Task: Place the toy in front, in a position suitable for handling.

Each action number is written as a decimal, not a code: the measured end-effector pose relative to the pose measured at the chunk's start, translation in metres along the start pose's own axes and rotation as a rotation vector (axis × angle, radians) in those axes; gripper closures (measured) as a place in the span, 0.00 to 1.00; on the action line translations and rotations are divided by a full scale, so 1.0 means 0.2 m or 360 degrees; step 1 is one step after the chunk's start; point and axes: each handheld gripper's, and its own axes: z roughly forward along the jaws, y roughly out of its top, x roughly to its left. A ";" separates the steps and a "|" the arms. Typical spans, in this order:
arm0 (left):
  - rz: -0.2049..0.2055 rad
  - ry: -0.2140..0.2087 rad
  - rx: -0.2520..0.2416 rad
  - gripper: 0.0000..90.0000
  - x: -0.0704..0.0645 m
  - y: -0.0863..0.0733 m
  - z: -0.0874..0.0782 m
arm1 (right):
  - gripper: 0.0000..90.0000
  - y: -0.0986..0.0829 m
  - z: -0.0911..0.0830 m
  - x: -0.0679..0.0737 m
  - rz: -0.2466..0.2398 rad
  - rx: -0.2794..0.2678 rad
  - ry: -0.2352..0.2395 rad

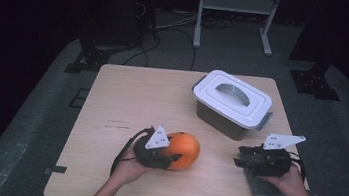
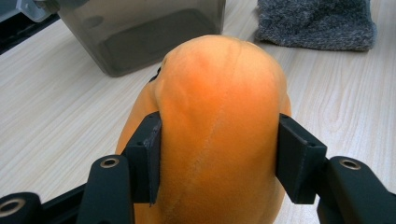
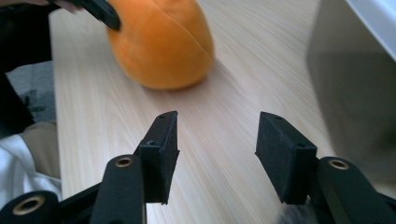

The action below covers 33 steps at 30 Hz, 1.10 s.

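A soft orange plush fruit lies on the wooden table, left of centre near the front. My left gripper is shut on it; in the left gripper view both jaws press into the sides of the plush fruit. My right gripper hovers at the front right with its jaws pointing left. In the right gripper view it stands open with nothing between its fingers, and the plush fruit lies a short way ahead of it.
A grey box with a white handled lid stands at the back right, closed. A grey woollen cloth lies under the right hand near the front right edge. Bare tabletop spreads across the left and back left.
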 end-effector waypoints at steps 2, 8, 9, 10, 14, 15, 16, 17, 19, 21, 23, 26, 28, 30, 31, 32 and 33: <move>0.0001 0.0000 0.0000 0.46 0.00 0.00 0.00 | 0.52 0.04 0.03 0.02 -0.0027 -0.0003 0.0026; 0.0001 -0.0012 -0.0009 0.46 0.00 0.00 0.00 | 0.52 0.11 0.10 0.05 -0.0086 -0.0004 0.0082; 0.0002 -0.0013 -0.0010 0.46 0.00 0.00 0.01 | 0.52 0.12 0.11 0.06 -0.0083 -0.0007 0.0087; 0.0004 -0.0012 -0.0009 0.46 -0.01 0.00 0.01 | 0.52 0.13 0.12 0.06 -0.0086 -0.0011 0.0098; 0.0002 -0.0008 -0.0013 0.46 -0.01 0.01 0.02 | 0.51 0.18 0.19 0.09 -0.0114 -0.0023 0.0138; 0.0004 -0.0006 -0.0013 0.46 -0.01 0.01 0.02 | 0.51 0.19 0.20 0.09 -0.0120 -0.0026 0.0141; 0.0011 -0.0006 -0.0010 0.46 -0.01 0.01 0.02 | 0.51 0.22 0.23 0.10 -0.0127 -0.0030 0.0159; 0.0008 -0.0005 -0.0014 0.46 -0.01 0.01 0.03 | 0.51 0.24 0.25 0.11 -0.0141 -0.0033 0.0169; 0.0007 -0.0001 -0.0020 0.46 -0.02 0.01 0.03 | 0.51 0.28 0.29 0.13 -0.0164 -0.0035 0.0185; 0.0008 -0.0006 -0.0021 0.46 -0.03 0.01 0.04 | 0.52 0.32 0.34 0.15 -0.0178 -0.0039 0.0201; 0.0012 -0.0009 -0.0021 0.45 -0.03 0.01 0.04 | 0.55 0.35 0.39 0.16 -0.0189 -0.0037 0.0211; 0.0032 -0.0017 0.0009 0.41 -0.04 0.01 0.04 | 0.62 0.37 0.45 0.17 -0.0200 -0.0001 0.0213; 0.0030 -0.0049 0.0014 0.38 -0.03 0.01 0.04 | 0.64 0.36 0.46 0.16 -0.0193 -0.0005 0.0248; 0.0039 -0.0079 0.0022 0.34 -0.04 0.01 0.03 | 0.65 0.34 0.46 0.15 -0.0188 -0.0003 0.0279; 0.0053 -0.0092 0.0021 0.34 -0.04 0.01 0.03 | 0.65 0.33 0.45 0.15 -0.0188 0.0004 0.0292; 0.0061 -0.0106 0.0025 0.33 -0.04 0.01 0.02 | 0.65 0.32 0.45 0.16 -0.0198 0.0010 0.0303; 0.0068 -0.0123 0.0018 0.33 -0.05 0.02 0.02 | 0.65 0.31 0.45 0.16 -0.0202 0.0017 0.0306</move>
